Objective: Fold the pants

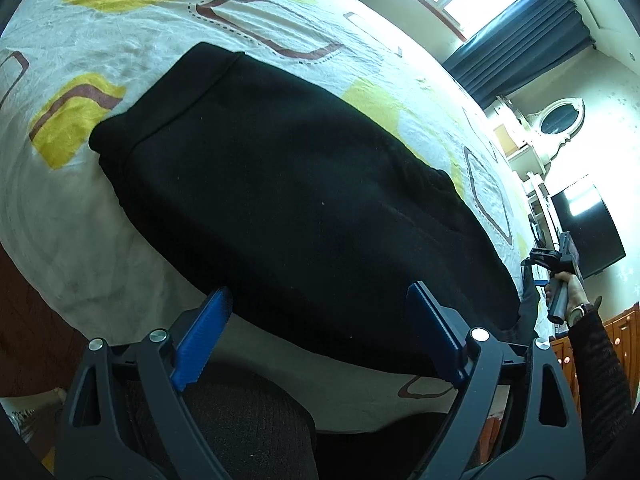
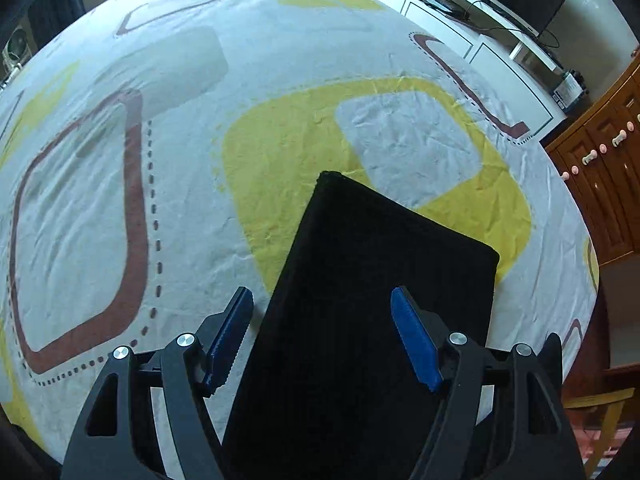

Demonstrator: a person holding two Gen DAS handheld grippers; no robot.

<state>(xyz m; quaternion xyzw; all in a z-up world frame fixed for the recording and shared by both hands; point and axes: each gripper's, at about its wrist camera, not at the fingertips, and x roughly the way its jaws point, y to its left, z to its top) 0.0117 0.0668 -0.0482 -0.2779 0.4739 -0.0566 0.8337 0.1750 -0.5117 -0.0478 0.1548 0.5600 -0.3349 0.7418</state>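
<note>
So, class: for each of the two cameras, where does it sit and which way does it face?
Left wrist: on the left gripper, facing across the black pants on the bed toward the window; its open fingers and the person's right hand show.
Right wrist: on the right gripper, facing over one pant end toward the TV shelf; only its open fingers show.
Shared: pants, bed.

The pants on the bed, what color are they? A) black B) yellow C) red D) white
A: the pants are plain black all over, lying on a bedsheet that is white with yellow and brown shapes.
</note>
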